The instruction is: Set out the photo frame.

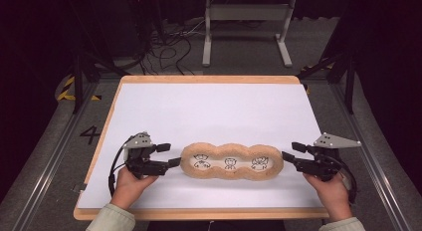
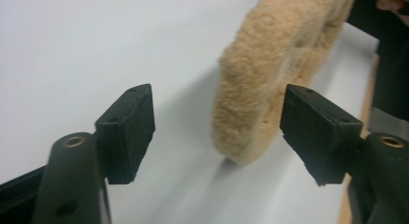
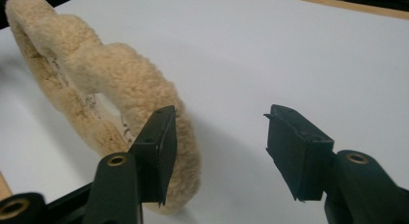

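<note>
2 grippers flank the fuzzy tan 3-lobed tray (image 1: 231,162) lying flat on the white table (image 1: 214,111), left gripper (image 1: 168,155) and right gripper (image 1: 290,151) both wide, empty, just off its ends.

numeral 4 (image 1: 90,135) on floor (image 1: 50,156)

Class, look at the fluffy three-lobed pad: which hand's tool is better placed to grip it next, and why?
Probably the left. The left tool hangs open right at the pad's left end, with that end already in line with the gap between its jaws. The right tool, also open, sits a little clear of the right end.
</note>
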### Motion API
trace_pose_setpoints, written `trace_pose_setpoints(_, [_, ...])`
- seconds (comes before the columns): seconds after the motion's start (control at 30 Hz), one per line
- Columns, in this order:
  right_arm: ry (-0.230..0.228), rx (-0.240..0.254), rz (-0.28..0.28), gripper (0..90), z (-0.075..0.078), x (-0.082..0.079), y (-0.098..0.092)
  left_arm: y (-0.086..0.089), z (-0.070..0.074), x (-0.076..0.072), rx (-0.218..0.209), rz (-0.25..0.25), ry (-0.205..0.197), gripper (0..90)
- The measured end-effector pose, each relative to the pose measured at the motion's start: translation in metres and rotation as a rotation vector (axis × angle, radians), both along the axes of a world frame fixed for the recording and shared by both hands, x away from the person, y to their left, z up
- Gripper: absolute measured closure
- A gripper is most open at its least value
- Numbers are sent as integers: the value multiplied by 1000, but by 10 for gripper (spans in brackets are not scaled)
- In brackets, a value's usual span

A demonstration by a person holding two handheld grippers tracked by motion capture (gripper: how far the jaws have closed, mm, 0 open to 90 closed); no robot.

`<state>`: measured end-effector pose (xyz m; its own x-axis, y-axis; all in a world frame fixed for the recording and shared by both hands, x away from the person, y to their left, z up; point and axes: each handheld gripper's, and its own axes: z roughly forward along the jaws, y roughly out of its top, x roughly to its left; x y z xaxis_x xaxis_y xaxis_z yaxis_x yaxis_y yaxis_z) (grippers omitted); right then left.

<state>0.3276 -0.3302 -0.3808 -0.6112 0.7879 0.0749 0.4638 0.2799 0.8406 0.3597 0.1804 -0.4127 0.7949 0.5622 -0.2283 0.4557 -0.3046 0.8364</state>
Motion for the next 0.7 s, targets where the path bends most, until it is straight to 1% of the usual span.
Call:
trace_pose_setpoints(0.1, [-9,-7,-4,444,2,5,-5,8,1,-1,-1,37,10,258])
trace_pose_setpoints(0.17, [-22,-11,0,426,3,8,-9,14,1,-2,6,67,-3,253])
trace_pose_setpoints(0.27, [-26,-19,2,406,3,13,-14,22,0,-3,14,99,-7,244])
trace_pose_setpoints(0.43, [-27,-28,5,386,1,19,-20,33,-2,-5,9,136,13,245])
trace_pose_setpoints(0.47, [-27,-35,6,386,1,20,-20,35,-3,-4,9,144,11,244])
trace_pose_setpoints(0.6, [-47,-62,12,370,0,23,-24,43,-8,-3,-6,174,44,242])
trace_pose_setpoints(0.63, [-49,-64,12,365,-1,24,-24,45,-9,-2,1,179,40,242])
trace_pose_setpoints(0.7, [-45,-58,8,350,-2,26,-26,48,-12,-1,-6,196,46,242])
